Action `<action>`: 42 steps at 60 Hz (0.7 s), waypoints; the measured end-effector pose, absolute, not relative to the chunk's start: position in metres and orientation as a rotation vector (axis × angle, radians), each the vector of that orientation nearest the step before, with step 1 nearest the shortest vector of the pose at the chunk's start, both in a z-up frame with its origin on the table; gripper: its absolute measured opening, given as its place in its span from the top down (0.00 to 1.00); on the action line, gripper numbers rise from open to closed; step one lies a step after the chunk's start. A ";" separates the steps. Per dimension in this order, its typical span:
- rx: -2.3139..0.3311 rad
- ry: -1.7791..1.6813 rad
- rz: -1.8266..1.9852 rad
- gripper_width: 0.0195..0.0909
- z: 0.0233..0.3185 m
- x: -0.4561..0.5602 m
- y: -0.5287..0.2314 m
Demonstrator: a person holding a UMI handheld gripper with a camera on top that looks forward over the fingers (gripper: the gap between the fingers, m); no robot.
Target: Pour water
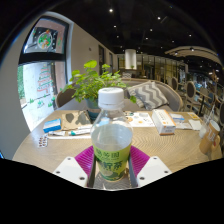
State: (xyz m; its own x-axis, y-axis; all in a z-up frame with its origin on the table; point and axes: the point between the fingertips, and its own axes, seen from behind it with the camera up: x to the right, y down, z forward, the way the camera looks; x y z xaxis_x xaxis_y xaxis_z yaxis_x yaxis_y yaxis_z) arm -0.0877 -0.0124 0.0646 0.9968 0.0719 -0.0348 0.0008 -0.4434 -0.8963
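Observation:
A clear plastic bottle (111, 135) with a white cap and a green label stands upright between my gripper's (111, 163) two fingers. Both magenta pads (85, 158) press against the label at its sides, so the gripper is shut on the bottle. The bottle's base is hidden behind the fingers, so I cannot tell whether it rests on the wooden table (170, 148). Its cap rises in front of a leafy plant.
Beyond the bottle a green potted plant (88, 80) stands at the table's middle. Booklets and papers (62, 124) lie to the left, a small white box (164, 122) and cards to the right. Chairs and a patterned cushion (150, 92) stand behind.

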 end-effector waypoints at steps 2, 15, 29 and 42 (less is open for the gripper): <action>-2.029 -0.045 0.082 0.62 0.065 -0.086 -0.013; -2.020 -0.069 0.113 0.74 0.091 -0.078 -0.023; -1.935 0.065 0.342 0.75 0.189 -0.035 -0.030; -1.839 0.410 0.833 0.75 0.260 0.043 -0.025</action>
